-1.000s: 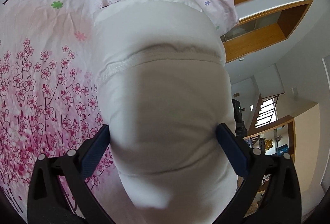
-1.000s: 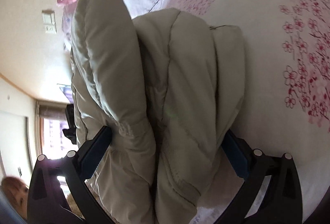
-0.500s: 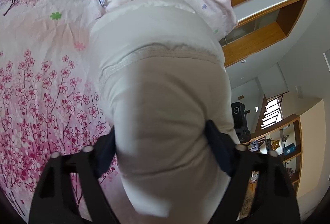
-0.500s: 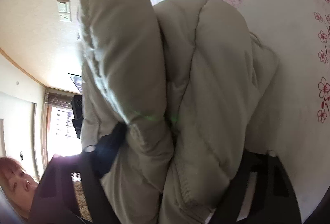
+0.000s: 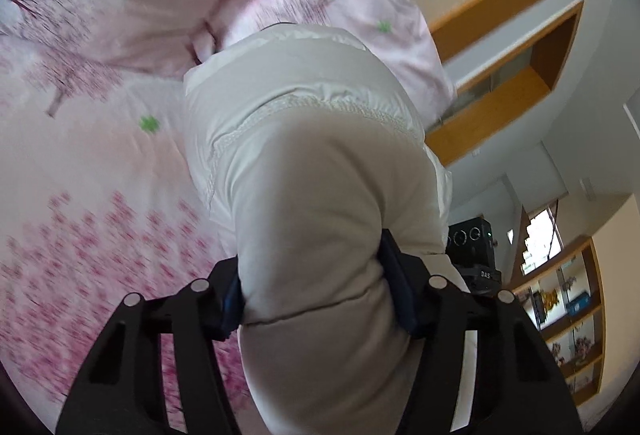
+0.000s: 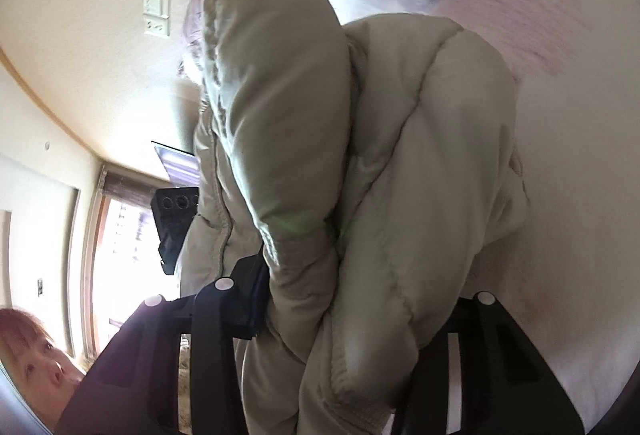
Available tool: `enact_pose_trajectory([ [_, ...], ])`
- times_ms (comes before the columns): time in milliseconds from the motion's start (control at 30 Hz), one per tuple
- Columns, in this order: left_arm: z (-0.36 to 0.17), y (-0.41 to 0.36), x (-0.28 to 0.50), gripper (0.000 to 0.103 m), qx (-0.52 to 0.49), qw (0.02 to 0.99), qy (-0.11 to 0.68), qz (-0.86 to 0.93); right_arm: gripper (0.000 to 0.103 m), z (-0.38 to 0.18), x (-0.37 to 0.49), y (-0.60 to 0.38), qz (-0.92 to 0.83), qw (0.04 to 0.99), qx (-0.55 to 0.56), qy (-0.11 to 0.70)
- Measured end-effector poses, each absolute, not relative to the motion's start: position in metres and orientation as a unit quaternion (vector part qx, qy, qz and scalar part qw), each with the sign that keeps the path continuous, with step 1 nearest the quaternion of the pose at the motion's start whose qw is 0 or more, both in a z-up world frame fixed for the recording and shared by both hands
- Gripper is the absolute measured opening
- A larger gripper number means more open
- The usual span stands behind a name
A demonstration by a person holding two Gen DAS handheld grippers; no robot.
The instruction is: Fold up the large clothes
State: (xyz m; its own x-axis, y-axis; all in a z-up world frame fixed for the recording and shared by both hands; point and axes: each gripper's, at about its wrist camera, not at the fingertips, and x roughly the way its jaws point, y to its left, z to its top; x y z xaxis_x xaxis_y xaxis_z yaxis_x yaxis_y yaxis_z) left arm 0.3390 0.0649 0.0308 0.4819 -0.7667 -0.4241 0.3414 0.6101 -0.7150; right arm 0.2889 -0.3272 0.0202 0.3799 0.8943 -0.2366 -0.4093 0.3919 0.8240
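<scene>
Your left claw point(image 5: 316, 291) is clamped on a thick bundle of the puffy jacket point(image 5: 320, 163); one second back its blue pads stood wider around the same fold. Your right claw point(image 6: 360, 295) likewise squeezes bunched jacket point(image 6: 360, 139), tighter than before. Jacket: cream, quilted, padded, with a stitched seam band, lifted above the bed point(image 5: 92, 171). Bedcover is pink with blossom print, now blurred. The dark camera device point(image 5: 478, 251) beyond the left claw carries small lettering, "DAS" as far as readable. Wooden shelves point(image 5: 568, 311) sit far right.
</scene>
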Motion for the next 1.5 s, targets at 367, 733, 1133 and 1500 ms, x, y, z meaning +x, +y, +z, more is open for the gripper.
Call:
enact_pose_trajectory([
  [367,0.035,0.159,0.366,0.061,-0.293,0.846,0.361,-0.261,0.043,0.067,0.351,-0.228,0.435,0.772,0.261,0.384],
  [733,0.019,0.168,0.361,0.082,-0.234,0.880,0.367,-0.193,0.078,0.042,0.368,-0.193,0.345,0.784,0.280,0.434],
  [1133,0.087,0.122,0.298,0.091,-0.063,0.953,0.277,-0.105,0.061,0.122,0.218,-0.160,0.215,0.953,0.119,0.180],
  [1500,0.055,0.062,0.284,0.098,0.012,0.937,0.315,-0.152,0.038,0.045,0.233,-0.142,0.220,0.941,0.056,0.251],
])
